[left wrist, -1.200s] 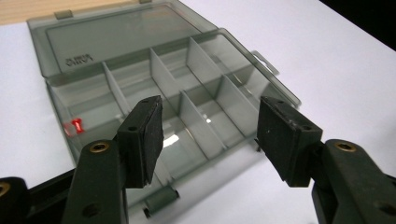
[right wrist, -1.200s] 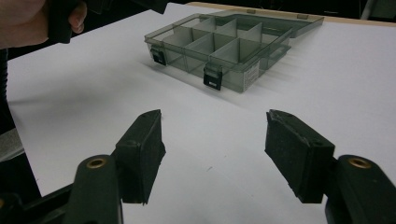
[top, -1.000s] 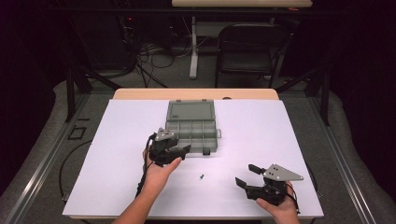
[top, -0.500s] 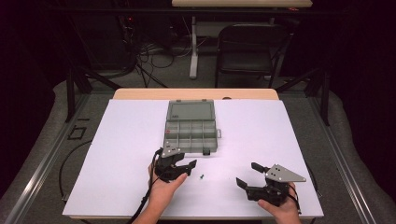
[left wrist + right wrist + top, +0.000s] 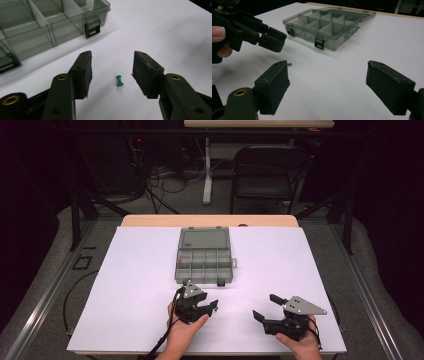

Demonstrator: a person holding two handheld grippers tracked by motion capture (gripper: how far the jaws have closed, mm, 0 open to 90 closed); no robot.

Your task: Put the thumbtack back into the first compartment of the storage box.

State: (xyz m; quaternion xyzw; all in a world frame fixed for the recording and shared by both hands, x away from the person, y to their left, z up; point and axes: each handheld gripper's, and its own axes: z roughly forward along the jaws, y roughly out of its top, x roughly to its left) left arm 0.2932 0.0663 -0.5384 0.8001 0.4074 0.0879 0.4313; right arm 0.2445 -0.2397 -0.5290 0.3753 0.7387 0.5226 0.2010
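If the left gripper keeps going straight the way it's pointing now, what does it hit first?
Most likely the green pushpin, lying on the white table between the open jaws of the left gripper, which have just been closing. The organizer box sits further off to one side. Depth is uncertain.

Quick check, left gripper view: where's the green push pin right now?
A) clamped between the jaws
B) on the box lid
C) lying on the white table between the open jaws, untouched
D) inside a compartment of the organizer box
C. The green push pin lies on the white table in the gap of the left gripper, clear of both pads, with the organizer box farther off.
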